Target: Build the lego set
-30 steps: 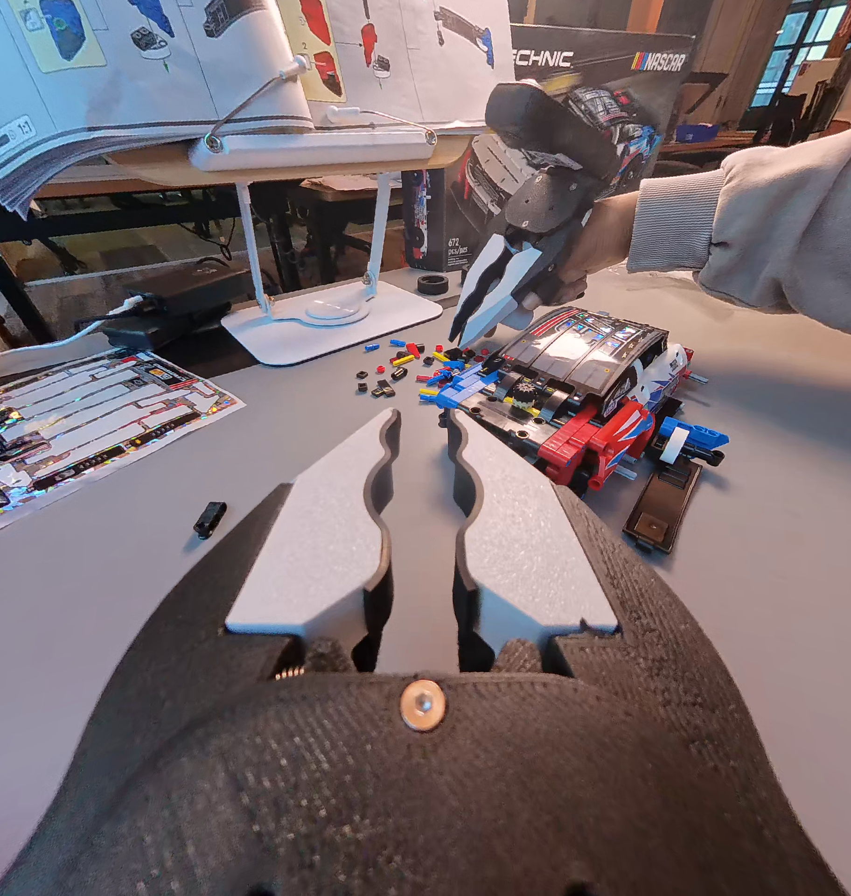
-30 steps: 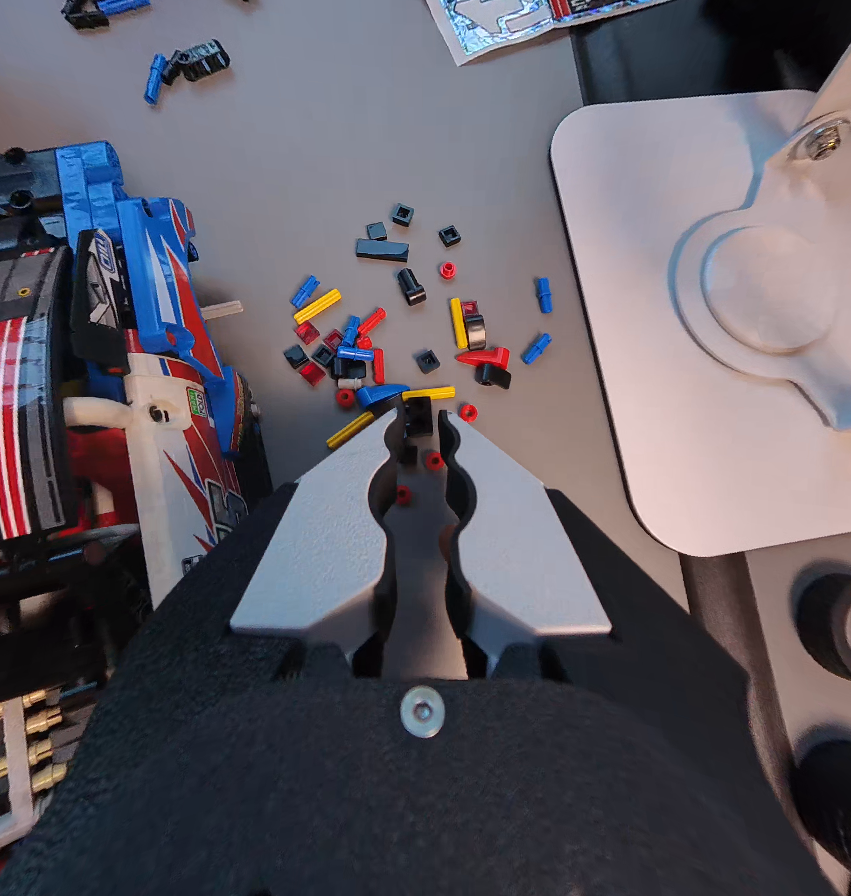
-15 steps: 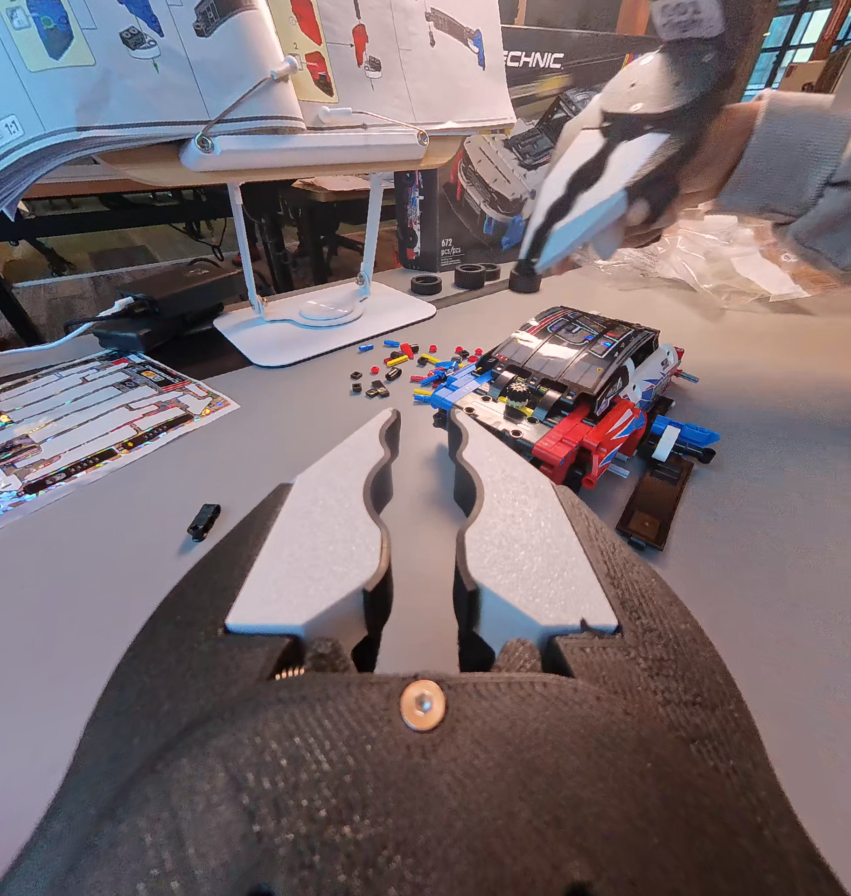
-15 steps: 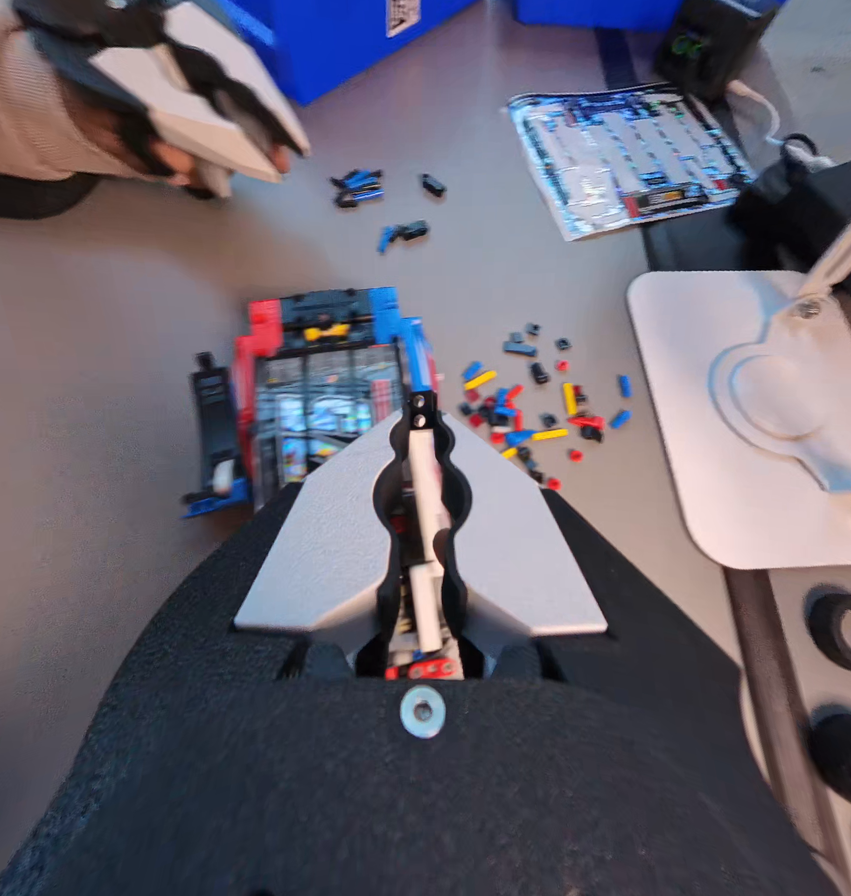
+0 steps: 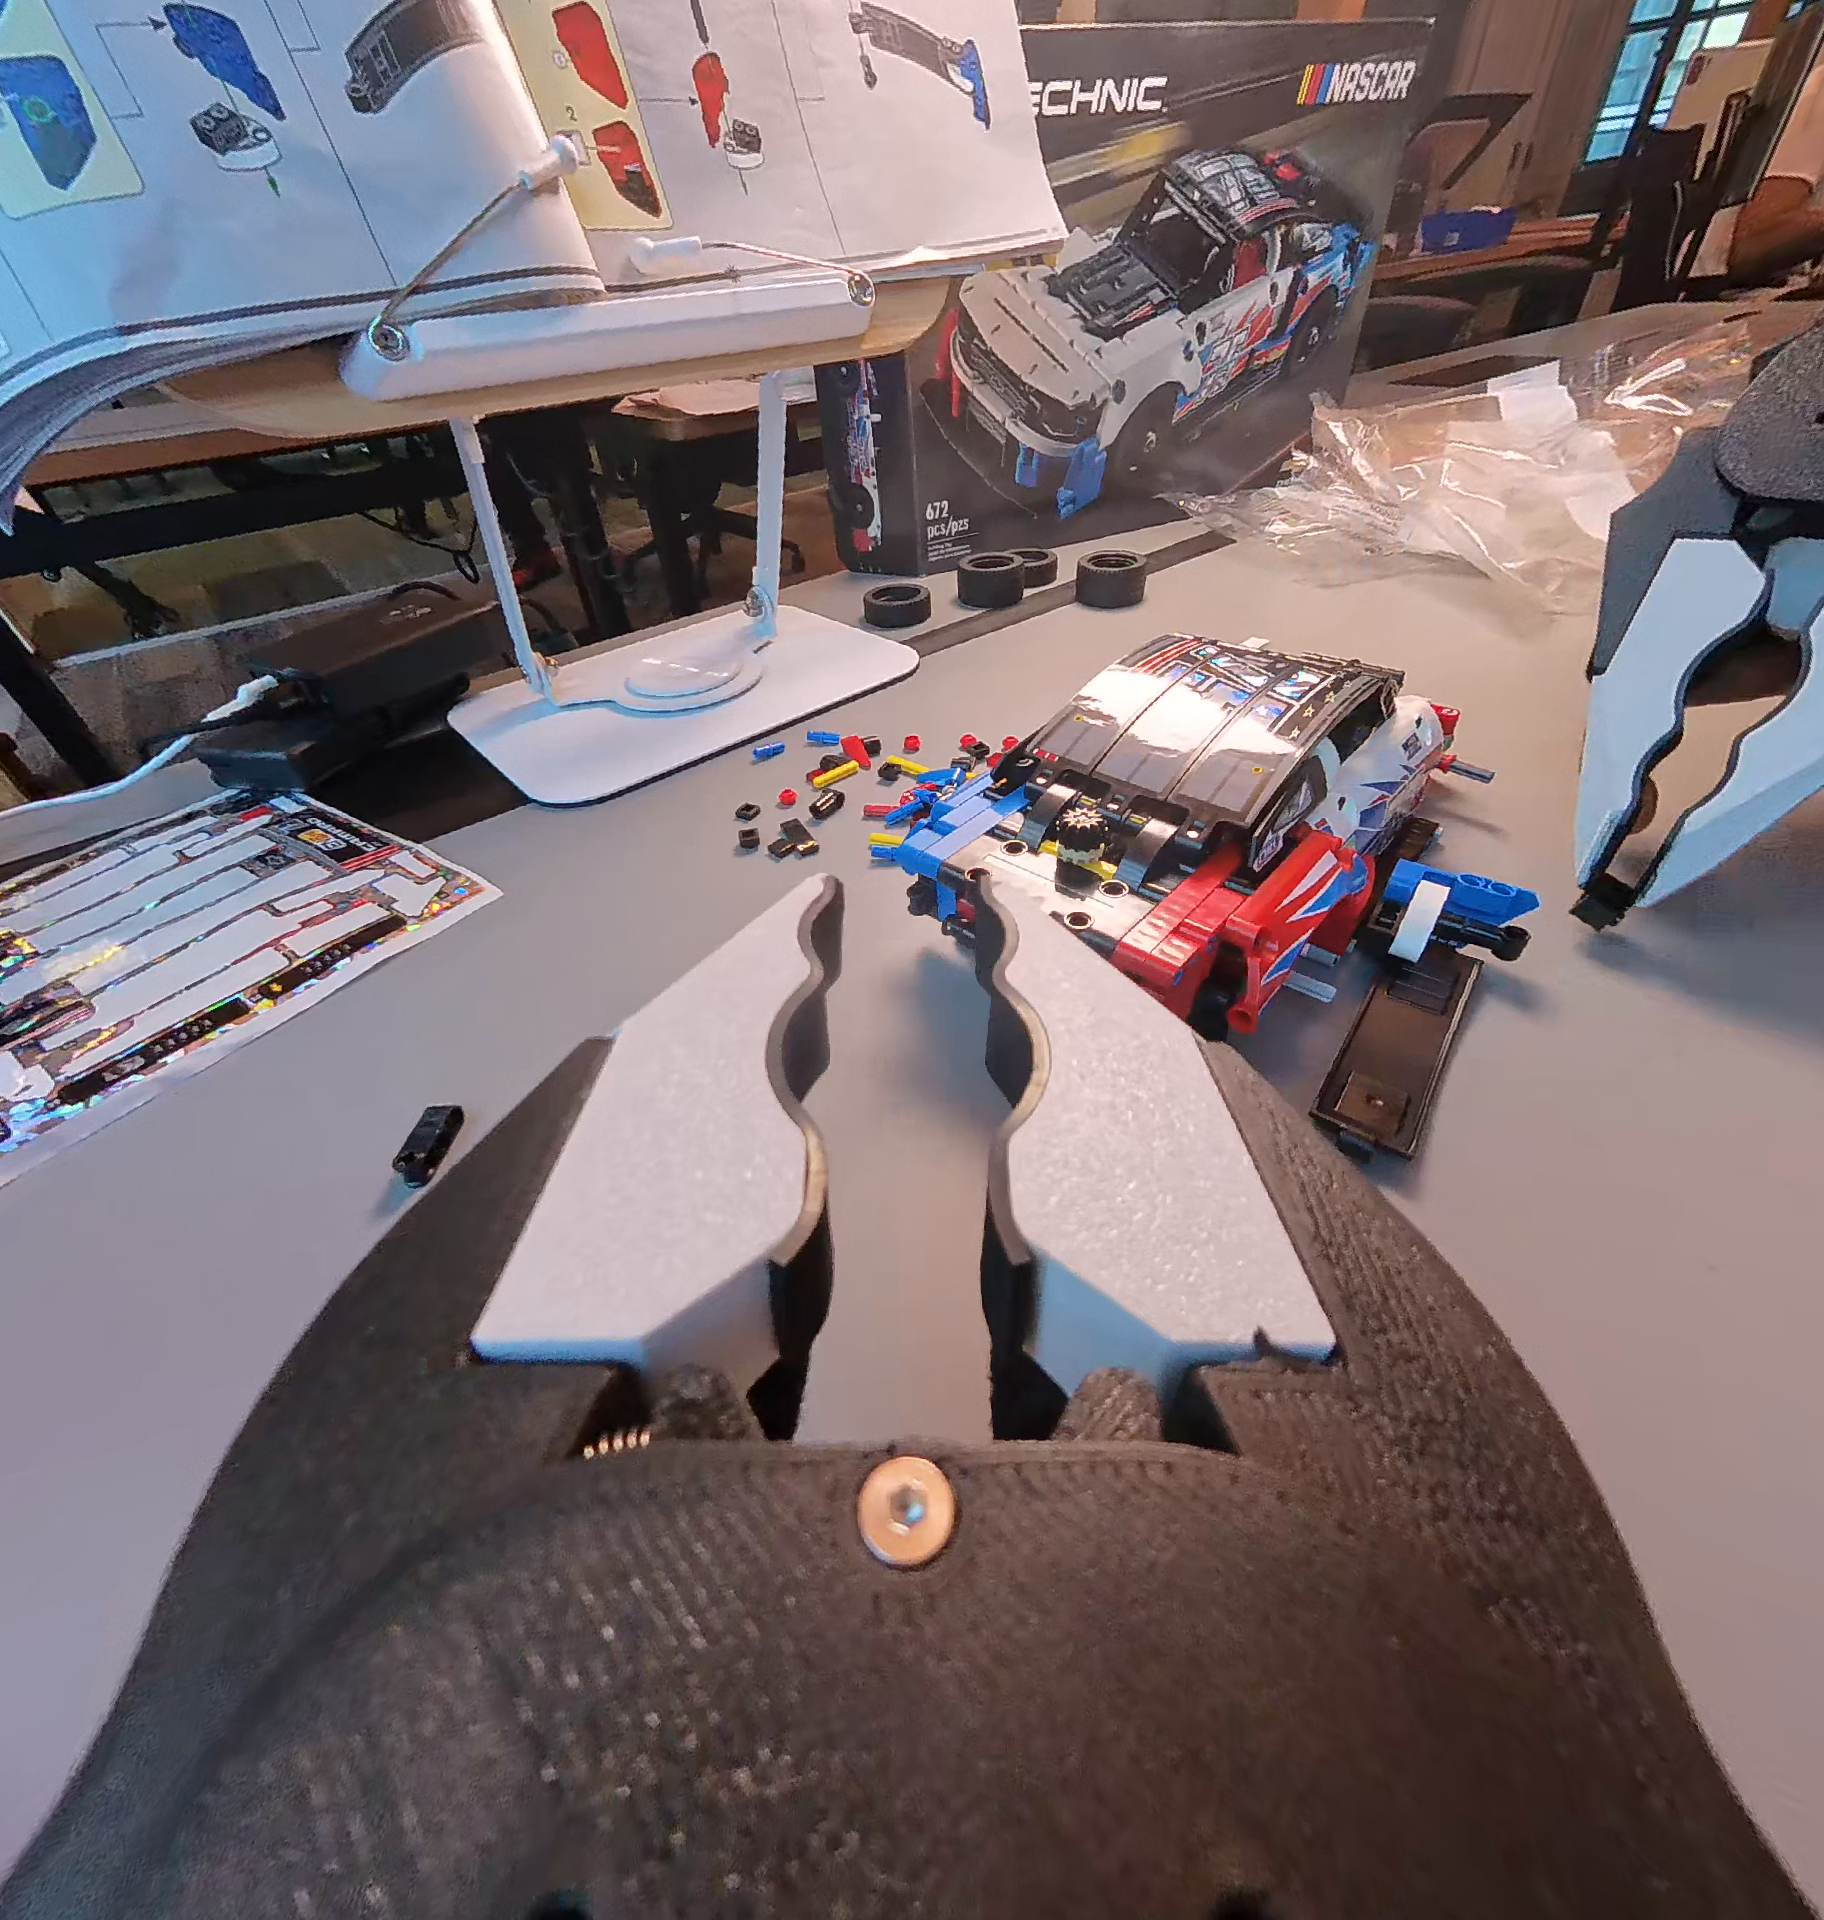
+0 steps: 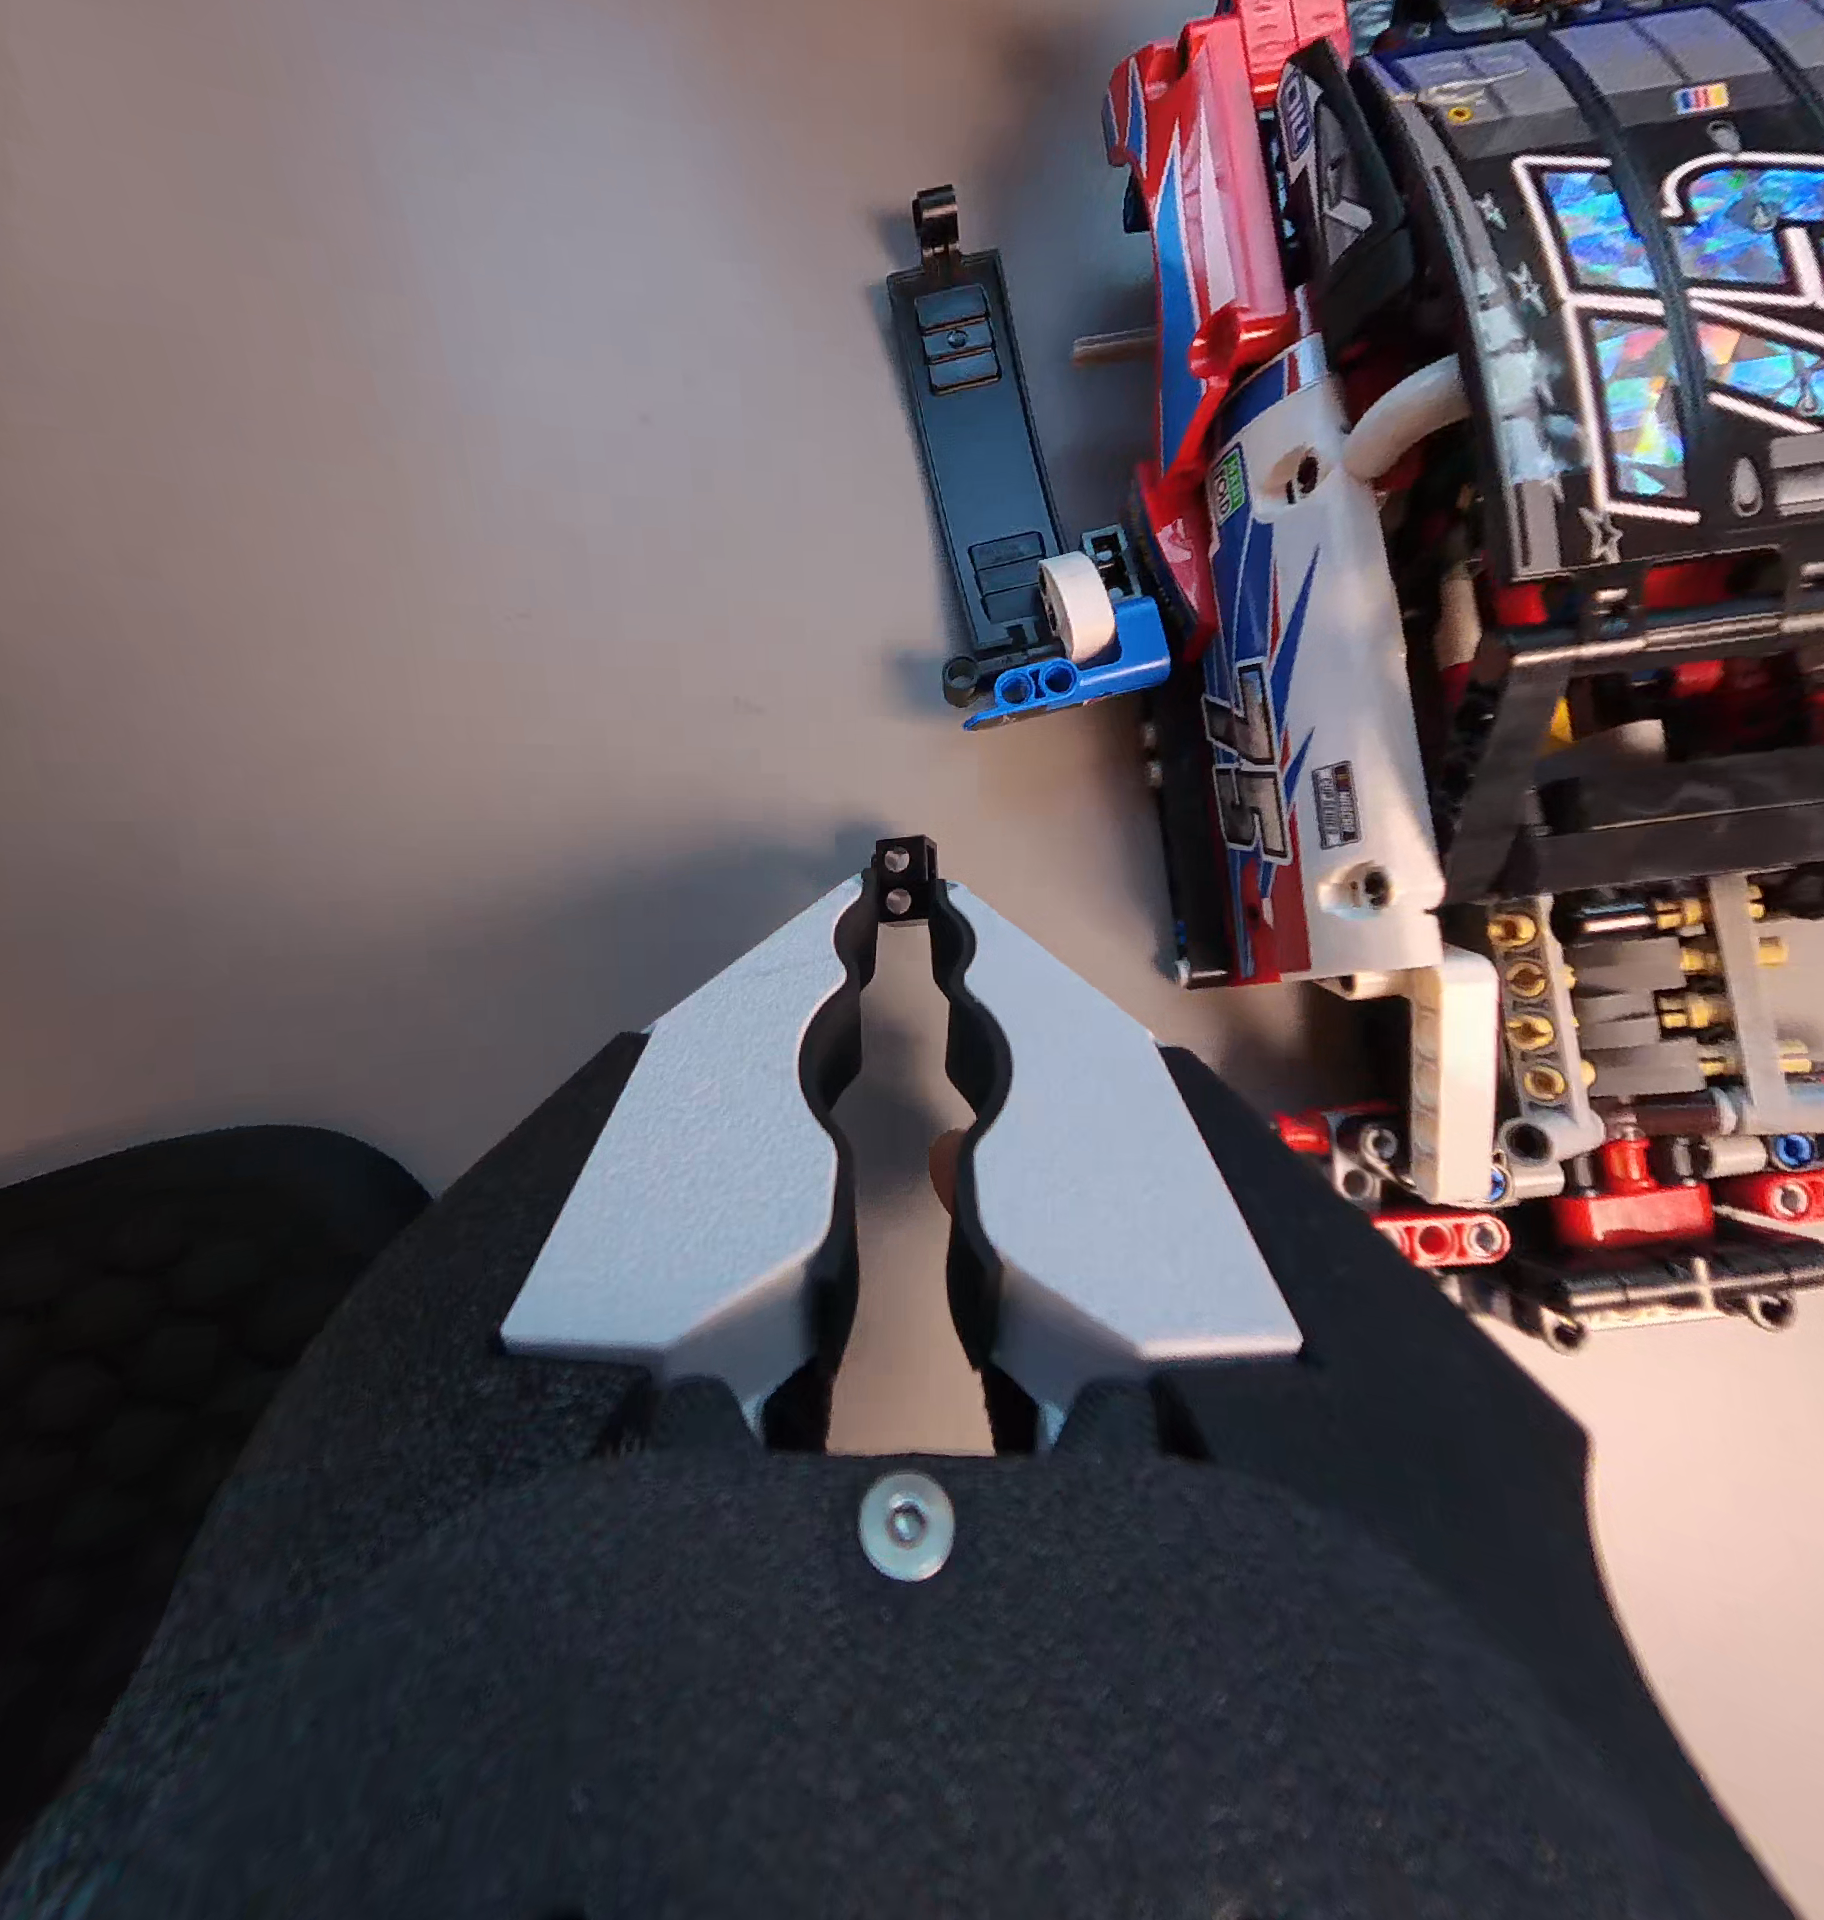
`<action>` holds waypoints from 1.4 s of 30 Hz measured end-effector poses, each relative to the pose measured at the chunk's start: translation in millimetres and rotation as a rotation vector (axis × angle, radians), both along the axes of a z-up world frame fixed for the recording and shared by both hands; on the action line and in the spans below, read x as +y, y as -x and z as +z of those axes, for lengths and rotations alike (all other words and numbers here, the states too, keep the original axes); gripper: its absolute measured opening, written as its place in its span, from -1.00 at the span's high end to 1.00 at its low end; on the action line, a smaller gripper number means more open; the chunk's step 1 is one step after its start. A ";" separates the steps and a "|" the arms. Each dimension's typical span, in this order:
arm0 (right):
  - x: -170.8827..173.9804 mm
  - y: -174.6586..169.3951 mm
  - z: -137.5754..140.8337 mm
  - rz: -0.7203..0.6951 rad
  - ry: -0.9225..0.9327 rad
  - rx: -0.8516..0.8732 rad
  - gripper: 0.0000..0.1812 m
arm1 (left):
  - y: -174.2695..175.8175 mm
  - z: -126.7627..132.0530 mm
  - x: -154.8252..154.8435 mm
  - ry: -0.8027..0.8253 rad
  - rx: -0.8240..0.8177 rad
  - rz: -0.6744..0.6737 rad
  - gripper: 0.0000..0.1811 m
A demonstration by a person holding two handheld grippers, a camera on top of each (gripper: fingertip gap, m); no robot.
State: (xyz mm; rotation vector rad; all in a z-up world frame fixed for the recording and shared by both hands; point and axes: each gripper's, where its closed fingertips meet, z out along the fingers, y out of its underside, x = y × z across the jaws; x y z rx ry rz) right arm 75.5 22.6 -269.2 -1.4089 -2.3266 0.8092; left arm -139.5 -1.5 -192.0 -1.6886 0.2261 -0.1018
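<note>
The part-built lego car, black roof with red, white and blue sides, sits on the grey table; it also shows in the right wrist view. My right gripper is shut on a small black brick with two holes, held just above the table to the right of the car; it also shows in the left wrist view. My left gripper is open and empty, low over the table, its tips just short of the car's near end. A long black panel lies beside the car.
Loose small pieces lie left of the car. A sticker sheet and a lone black piece lie at the left. A white stand base holds the instruction book. Tyres, the set's box and plastic bags stand behind. The left gripper's tips are roughly 25 cm from the right gripper's.
My right gripper picked a black brick from the loose pile, rose over the car, and came down on the car's right side. My left gripper stayed nearly still.
</note>
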 end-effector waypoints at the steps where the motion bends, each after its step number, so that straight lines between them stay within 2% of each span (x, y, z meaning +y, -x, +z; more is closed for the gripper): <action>1: 2.0 -0.7 -3.2 -0.005 -0.016 -0.008 0.93 | 0.5 0.1 0.0 0.000 -0.002 0.002 0.75; 18: 5.6 -1.2 -8.4 -0.002 -0.099 0.002 0.87 | 1.6 1.5 -0.2 0.000 -0.015 0.010 0.70; 22: 4.7 8.0 15.8 -0.034 -0.031 0.094 0.77 | 1.7 2.4 -0.6 0.000 -0.021 0.008 0.69; 26: 5.9 25.5 57.7 -0.085 0.044 0.264 0.71 | 4.6 3.1 -0.6 0.002 -0.033 0.013 0.68; 29: 7.1 40.8 90.6 -0.154 0.106 0.430 0.60 | 7.2 3.0 -1.0 0.009 -0.050 0.018 0.68; 31: 10.2 49.3 109.9 -0.232 0.142 0.549 0.60 | 9.2 4.3 -1.4 0.008 -0.059 0.022 0.67; 35: 15.8 52.9 134.7 -0.415 0.231 0.761 0.85 | 19.5 11.4 -4.4 0.002 -0.073 0.043 0.67; 38: 23.4 46.1 131.5 -0.571 0.277 0.825 0.96 | 30.9 20.1 -7.9 0.001 -0.085 0.057 0.66; 42: 28.1 32.1 118.8 -0.681 0.254 0.862 0.99 | 52.6 35.4 -11.6 0.017 -0.034 0.081 0.61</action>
